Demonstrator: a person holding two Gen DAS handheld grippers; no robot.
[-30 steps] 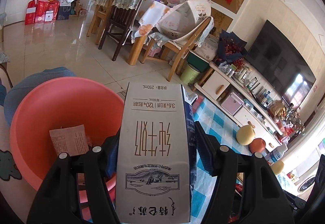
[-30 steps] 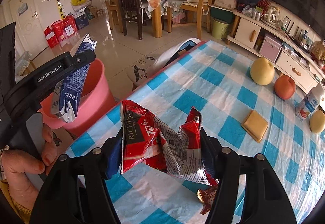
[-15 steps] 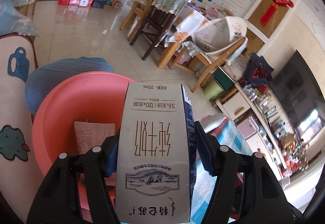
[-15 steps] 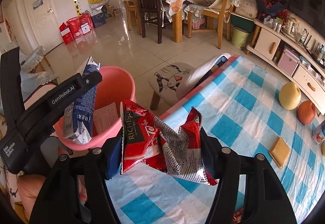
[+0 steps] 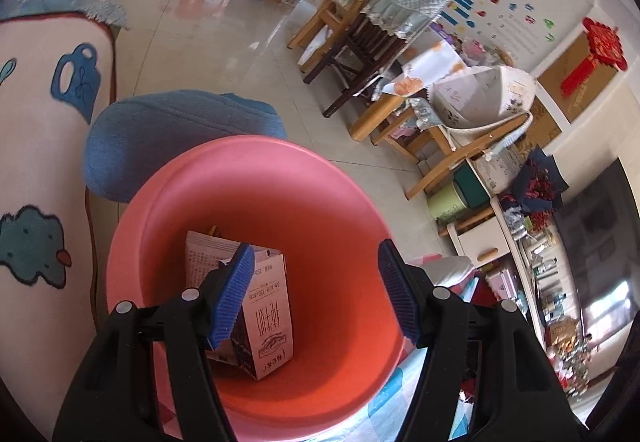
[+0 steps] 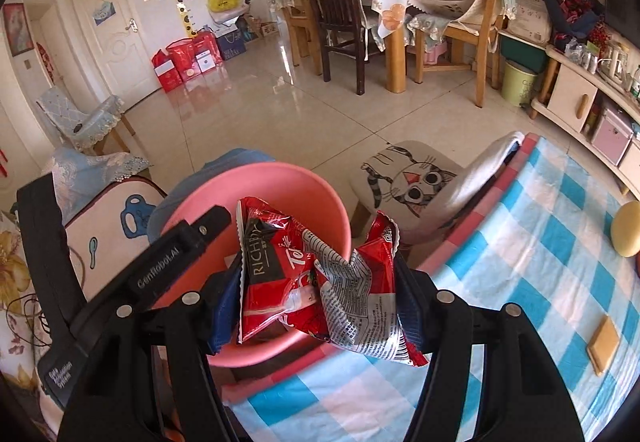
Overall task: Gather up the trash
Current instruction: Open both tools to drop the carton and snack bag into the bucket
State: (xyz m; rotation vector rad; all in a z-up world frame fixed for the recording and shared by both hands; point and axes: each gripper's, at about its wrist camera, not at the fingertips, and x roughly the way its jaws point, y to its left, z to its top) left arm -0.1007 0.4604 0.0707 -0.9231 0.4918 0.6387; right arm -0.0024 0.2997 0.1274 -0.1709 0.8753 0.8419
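Left gripper: fingers stood apart and held nothing, poised over the pink bin. The milk carton lay inside the bin beside a paper scrap. Right gripper: fingers were clamped on a crumpled red snack wrapper, held above the near rim of the bin, at the edge of the blue-checked desk.

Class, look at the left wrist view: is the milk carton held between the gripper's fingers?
No, the milk carton lies inside the pink bin, and the left gripper stands open above it.
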